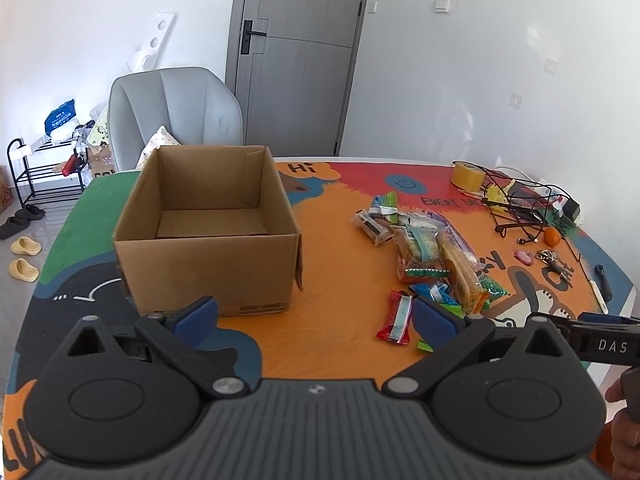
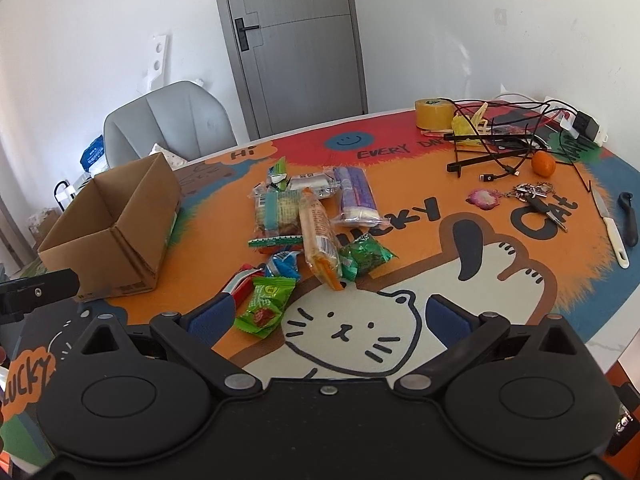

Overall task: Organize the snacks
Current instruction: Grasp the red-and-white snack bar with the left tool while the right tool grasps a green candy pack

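Far left, beyond the worktop, a black shoe rack and a grey chair stand before a white wall w/ a grey door. On the worktop's left, an open cardboard box sits upright, nothing inside. The left gripper hovers over the near edge, just right of the box; jaws spread wide, holding nothing, blue pads apart. Centre: a loose heap of snack packets lies on the orange cat-print mat, well apart from the box, none in it. Nearest packets incl. a red wrapper, a small blue one and a green candy bag, the last lying just beside the left finger of the right gripper. That gripper's jaws are also wide apart and grip nothing. Right of the heap: a pink charm and keys, an orange fruit, a yellow tape roll at the far edge by a tangle of black cables, and at far right a white-handled knife beside a black tool.
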The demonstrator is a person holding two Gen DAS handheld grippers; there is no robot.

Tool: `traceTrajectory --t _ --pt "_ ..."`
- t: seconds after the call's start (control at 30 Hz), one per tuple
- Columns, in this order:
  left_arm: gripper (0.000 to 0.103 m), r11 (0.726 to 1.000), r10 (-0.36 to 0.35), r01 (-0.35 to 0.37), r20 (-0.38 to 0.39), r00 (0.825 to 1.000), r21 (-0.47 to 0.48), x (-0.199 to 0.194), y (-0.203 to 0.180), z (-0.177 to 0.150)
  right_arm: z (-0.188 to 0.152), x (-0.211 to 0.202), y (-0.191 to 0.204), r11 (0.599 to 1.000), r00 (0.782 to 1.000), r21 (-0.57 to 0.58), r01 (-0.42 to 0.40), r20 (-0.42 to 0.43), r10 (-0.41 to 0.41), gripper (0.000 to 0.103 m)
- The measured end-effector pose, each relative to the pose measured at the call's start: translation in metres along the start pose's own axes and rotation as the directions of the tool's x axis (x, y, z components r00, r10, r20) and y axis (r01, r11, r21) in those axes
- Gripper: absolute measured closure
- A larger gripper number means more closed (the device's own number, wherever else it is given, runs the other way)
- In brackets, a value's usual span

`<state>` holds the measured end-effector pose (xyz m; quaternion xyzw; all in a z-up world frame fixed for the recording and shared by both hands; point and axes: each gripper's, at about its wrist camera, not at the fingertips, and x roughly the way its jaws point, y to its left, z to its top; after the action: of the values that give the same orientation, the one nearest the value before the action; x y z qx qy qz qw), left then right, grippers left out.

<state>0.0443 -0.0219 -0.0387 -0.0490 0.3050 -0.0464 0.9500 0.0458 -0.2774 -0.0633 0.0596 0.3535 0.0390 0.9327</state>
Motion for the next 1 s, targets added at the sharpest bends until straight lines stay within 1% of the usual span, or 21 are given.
traceTrajectory --t 0.13,0.3,0.37,0.43,0.57,0.63,0.7,0.77,0.83,1.0 --pt "0.001 1.0 -0.019 0.019 -0.009 1.0 -0.001 0.013 -0.007 0.0 0.0 0.009 -0.009 1.0 1.0 0.013 -0.001 0.012 0.001 0.0" --pt "0.002 0.999 -0.038 0.038 -0.02 0.999 -0.004 0.03 -0.016 -0.001 0.001 0.021 -0.024 0.998 1.0 0.058 -0.008 0.02 0.007 0.0" --pt "0.003 0.999 -0.049 0.049 -0.019 0.999 -0.003 0.036 -0.02 -0.002 0.001 0.025 -0.027 0.998 1.0 0.062 -0.006 0.025 0.004 0.002" --pt "0.004 0.998 -0.056 0.056 -0.015 0.998 0.001 0.04 -0.024 -0.002 0.002 0.03 -0.031 0.998 1.0 0.062 -0.004 0.025 0.003 0.006" --pt "0.009 0.998 -0.062 0.062 -0.025 0.998 -0.001 0.053 -0.031 -0.001 0.004 0.039 -0.038 0.997 1.0 0.073 -0.005 0.015 0.004 0.009" --pt "0.015 0.998 -0.067 0.066 -0.035 0.997 -0.009 0.06 -0.033 -0.001 0.005 0.044 -0.042 0.997 1.0 0.079 0.0 0.011 -0.001 0.013" --pt "0.017 0.998 -0.068 0.068 -0.047 0.997 -0.013 0.067 -0.036 -0.002 0.006 0.049 -0.045 0.997 1.0 0.081 0.002 0.009 -0.003 0.015" --pt "0.021 0.998 -0.065 0.065 -0.056 0.996 -0.01 0.074 -0.039 -0.002 0.007 0.054 -0.049 0.996 1.0 0.087 0.001 0.006 -0.002 0.017" --pt "0.028 0.998 -0.058 0.057 -0.061 0.996 -0.014 0.08 -0.042 -0.003 0.008 0.06 -0.052 0.996 1.0 0.091 -0.003 -0.001 0.004 0.02" --pt "0.032 0.998 -0.063 0.061 -0.076 0.995 -0.019 0.095 -0.048 -0.004 0.011 0.072 -0.058 0.995 1.0 0.099 -0.017 -0.01 0.018 0.024"
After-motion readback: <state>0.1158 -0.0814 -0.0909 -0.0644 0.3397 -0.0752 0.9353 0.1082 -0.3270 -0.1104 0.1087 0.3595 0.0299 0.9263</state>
